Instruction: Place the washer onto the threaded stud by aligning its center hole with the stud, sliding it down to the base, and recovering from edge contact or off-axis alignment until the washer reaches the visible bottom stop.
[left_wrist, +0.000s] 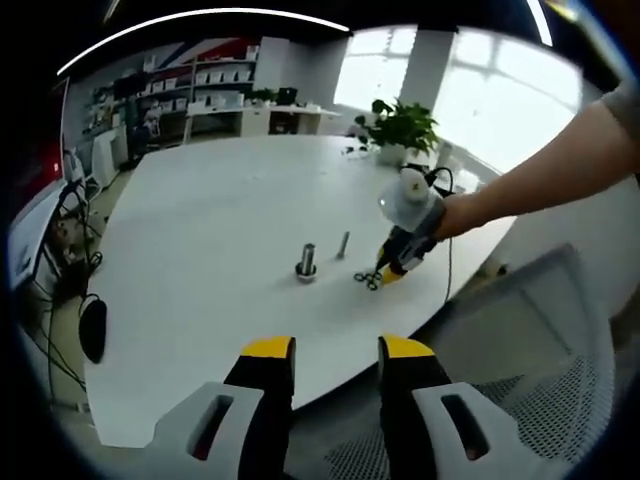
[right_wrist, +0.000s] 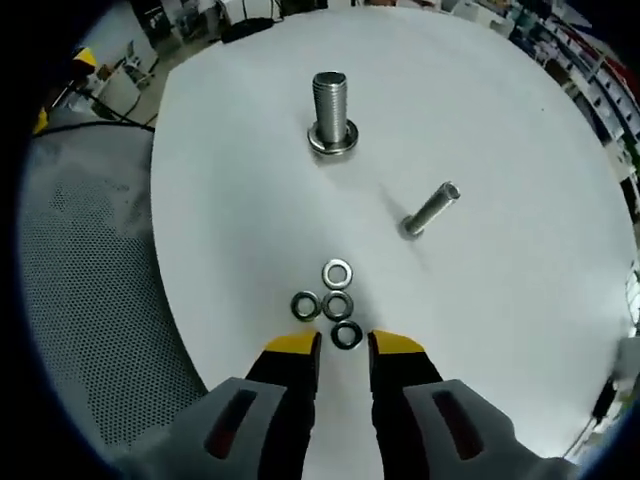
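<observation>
On table: threaded stud upright; washers flat; both grippers' fingers spread.

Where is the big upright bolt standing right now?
In the right gripper view the upright bolt stands on the white table, beyond the cluster of four washers, with a smaller bolt lying to its right.

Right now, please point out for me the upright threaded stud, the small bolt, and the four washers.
threaded stud (right_wrist: 331, 103), right gripper view, on its threaded shaft.
small bolt (right_wrist: 431, 209), right gripper view, on the middle of its tilted shank.
washers (right_wrist: 338, 272), right gripper view, on the ring of the farthest washer.
</observation>
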